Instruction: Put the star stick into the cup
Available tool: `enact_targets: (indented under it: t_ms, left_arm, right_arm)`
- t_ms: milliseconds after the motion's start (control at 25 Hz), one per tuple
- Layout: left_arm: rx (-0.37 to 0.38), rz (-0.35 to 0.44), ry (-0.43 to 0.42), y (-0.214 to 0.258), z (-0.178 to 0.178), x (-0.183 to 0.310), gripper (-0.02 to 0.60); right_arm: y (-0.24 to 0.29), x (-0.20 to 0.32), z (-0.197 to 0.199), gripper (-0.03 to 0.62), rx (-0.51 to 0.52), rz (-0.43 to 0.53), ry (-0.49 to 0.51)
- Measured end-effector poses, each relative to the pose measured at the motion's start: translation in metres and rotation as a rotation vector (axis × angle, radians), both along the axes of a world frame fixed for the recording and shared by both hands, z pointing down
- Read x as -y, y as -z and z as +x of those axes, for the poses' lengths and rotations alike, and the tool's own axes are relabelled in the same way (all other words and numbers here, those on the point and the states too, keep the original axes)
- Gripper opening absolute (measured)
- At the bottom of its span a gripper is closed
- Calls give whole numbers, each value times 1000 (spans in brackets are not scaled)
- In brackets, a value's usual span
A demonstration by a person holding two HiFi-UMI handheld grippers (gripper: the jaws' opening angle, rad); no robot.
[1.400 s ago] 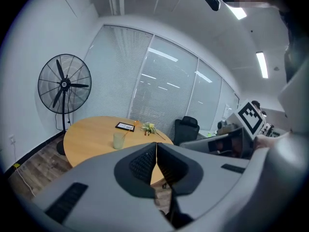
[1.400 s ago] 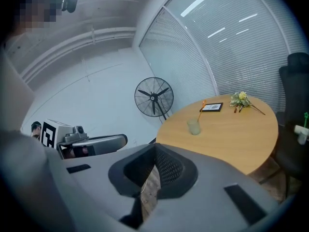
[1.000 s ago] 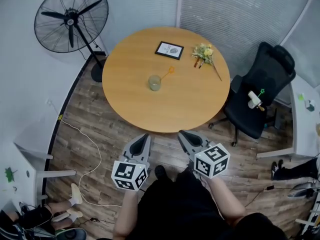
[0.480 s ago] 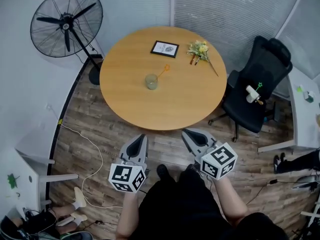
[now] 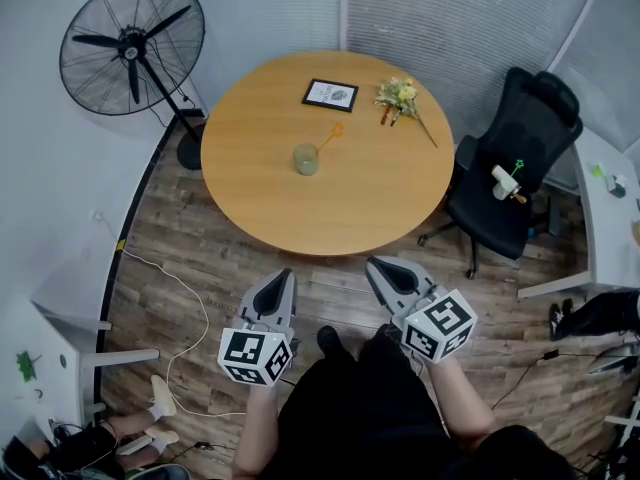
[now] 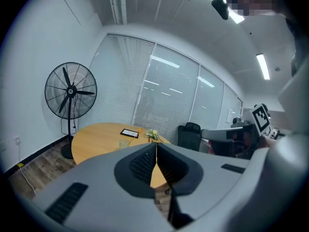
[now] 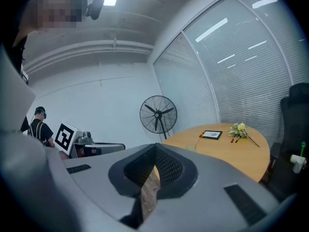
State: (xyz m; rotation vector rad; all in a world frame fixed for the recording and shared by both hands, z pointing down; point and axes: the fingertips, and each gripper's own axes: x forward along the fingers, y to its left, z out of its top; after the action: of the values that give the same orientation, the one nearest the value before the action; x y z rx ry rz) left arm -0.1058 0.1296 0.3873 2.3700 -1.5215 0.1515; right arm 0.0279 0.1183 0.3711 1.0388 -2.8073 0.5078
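Observation:
A pale green cup (image 5: 306, 159) stands near the middle of the round wooden table (image 5: 380, 208). The orange star stick (image 5: 332, 135) slants from the cup's rim toward the far right; I cannot tell whether its lower end is inside the cup or beside it. My left gripper (image 5: 283, 278) and right gripper (image 5: 375, 265) are both shut and empty, held over the floor just short of the table's near edge. The left gripper view shows its jaws (image 6: 156, 146) closed, with the cup (image 6: 124, 143) far ahead. The right gripper view shows the same (image 7: 155, 146).
A framed picture (image 5: 330, 94) and a bunch of flowers (image 5: 398, 96) lie at the table's far side. A standing fan (image 5: 130, 48) is at the far left. A black office chair (image 5: 515, 138) at the right carries a white thing with a green star stick (image 5: 508, 181). A cable (image 5: 175, 288) runs across the floor.
The head view has shifted slightly, so the table sits a little more to the left. Both grippers stay shut below the table edge; the right one has edged right.

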Motion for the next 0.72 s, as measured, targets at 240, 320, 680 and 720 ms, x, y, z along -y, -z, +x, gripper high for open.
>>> enact_targets:
  t_ms: [240,320,680,720]
  left_arm:
    - [-6,-5,-4,-3,-7,-5,0]
    - [-10,-6,-7,-4,-7,-5,0]
    - [-20,0,-9,-4,-6,-6,0]
    - [-20,0,-9,-4,-6,-6,0]
  right_arm:
    - [-3,-7,-4,9,6,-7,-11]
    - [-4,-8,-5,9,5,-8,-12]
    - [-3,-9,-5,9,-10,-2,-7]
    - [-3,-9,-6,8,-10,-1,-6]
